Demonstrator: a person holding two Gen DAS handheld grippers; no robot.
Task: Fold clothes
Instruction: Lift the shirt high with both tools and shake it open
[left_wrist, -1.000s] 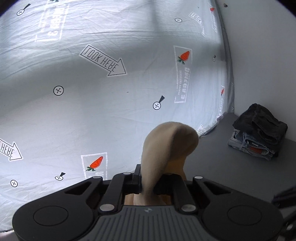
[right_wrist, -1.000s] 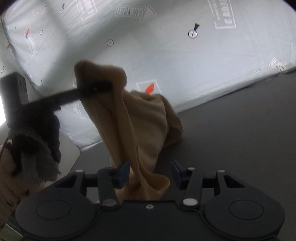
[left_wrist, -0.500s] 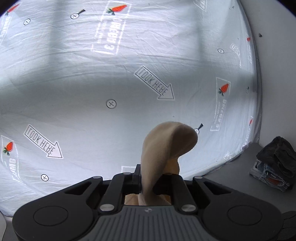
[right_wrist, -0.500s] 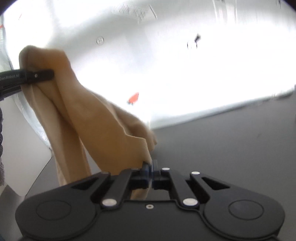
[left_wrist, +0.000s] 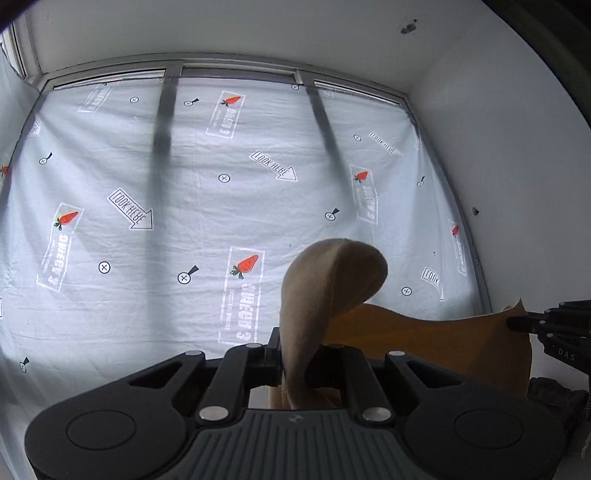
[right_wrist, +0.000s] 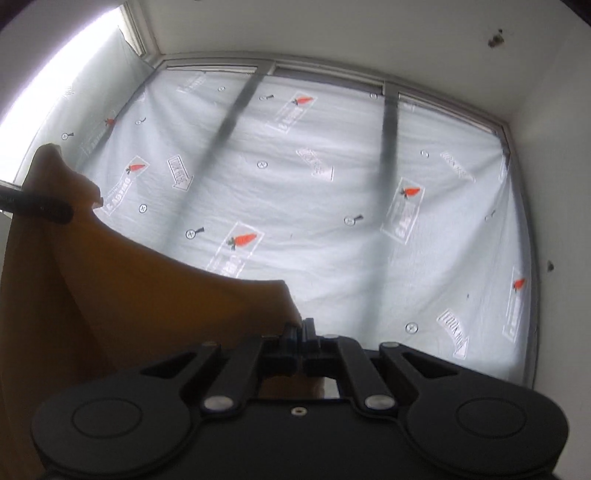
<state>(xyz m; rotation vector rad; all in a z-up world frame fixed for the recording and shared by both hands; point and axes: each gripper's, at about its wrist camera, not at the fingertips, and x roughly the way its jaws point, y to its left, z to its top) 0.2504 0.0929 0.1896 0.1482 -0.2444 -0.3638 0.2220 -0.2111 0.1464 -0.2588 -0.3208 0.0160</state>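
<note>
Nearest to us, our left tool (left_wrist: 293, 363) is clamped on a bunched fold of the tan garment (left_wrist: 325, 288), which rises between the jaws and curls over to the right in a rounded hump. In the right wrist view our right tool (right_wrist: 300, 332) has its jaws pressed tight together, pinching an edge of the same garment at its left fingertip.

Between the two tools the cloth hangs in the air as a stretched sheet. From the left wrist view it runs from the hump out to the right, where the tip of the right tool grips its corner near the frame edge. From the right wrist view it climbs to the left, where the dark finger of the left tool bites its upper corner. Backlit, the cloth glows orange-brown.

Behind the garment hangs a pale grey printed sheet (left_wrist: 184, 221) carrying carrot logos, arrows reading "LOOK HERE" and small crossed circles. It covers a window whose frame bars show through as dark stripes. White walls (left_wrist: 498, 147) close the scene above and at right.
</note>
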